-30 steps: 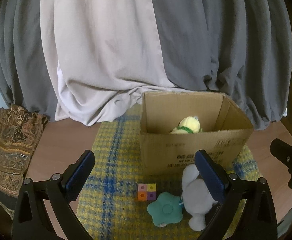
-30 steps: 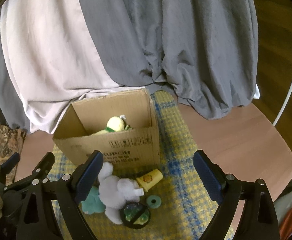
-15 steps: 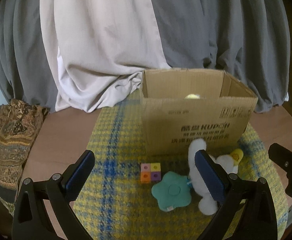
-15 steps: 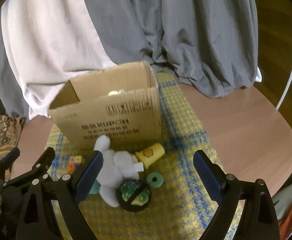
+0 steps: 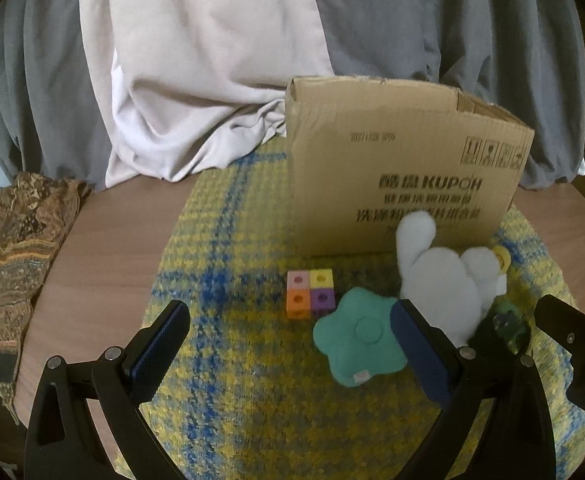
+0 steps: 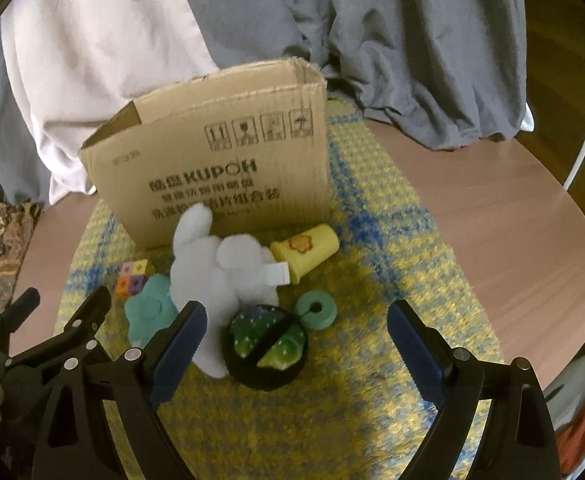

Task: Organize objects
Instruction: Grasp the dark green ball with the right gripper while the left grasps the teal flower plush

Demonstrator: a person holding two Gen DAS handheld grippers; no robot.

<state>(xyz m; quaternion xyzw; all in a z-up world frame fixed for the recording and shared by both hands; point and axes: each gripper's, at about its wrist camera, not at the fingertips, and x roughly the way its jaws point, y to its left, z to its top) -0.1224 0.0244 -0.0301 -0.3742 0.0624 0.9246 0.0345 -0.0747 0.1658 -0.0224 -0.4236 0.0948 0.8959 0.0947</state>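
A cardboard box (image 5: pixel 404 168) (image 6: pixel 220 168) stands on a yellow-blue checked mat (image 5: pixel 244 380). In front of it lie a white plush toy (image 5: pixel 444 280) (image 6: pixel 216 268), a teal flower plush (image 5: pixel 356 336) (image 6: pixel 148 308), a four-colour cube block (image 5: pixel 310 294) (image 6: pixel 132 276), a yellow cup (image 6: pixel 306 250), a teal ring (image 6: pixel 315 310) and a black-rimmed green toy (image 6: pixel 266 346). My left gripper (image 5: pixel 288 352) is open and empty, low over the mat before the flower plush. My right gripper (image 6: pixel 292 348) is open and empty, just before the green toy.
The mat lies on a round wooden table (image 6: pixel 512 232). Grey and white cloth (image 5: pixel 212 60) hangs behind the box. A patterned brown cloth (image 5: pixel 8 248) lies at the table's left edge. The right gripper's body shows at the right of the left wrist view (image 5: pixel 572 340).
Both grippers have dropped lower and moved closer to the toys. The box's inside and the yellow plush in it are no longer visible. Both stay open.
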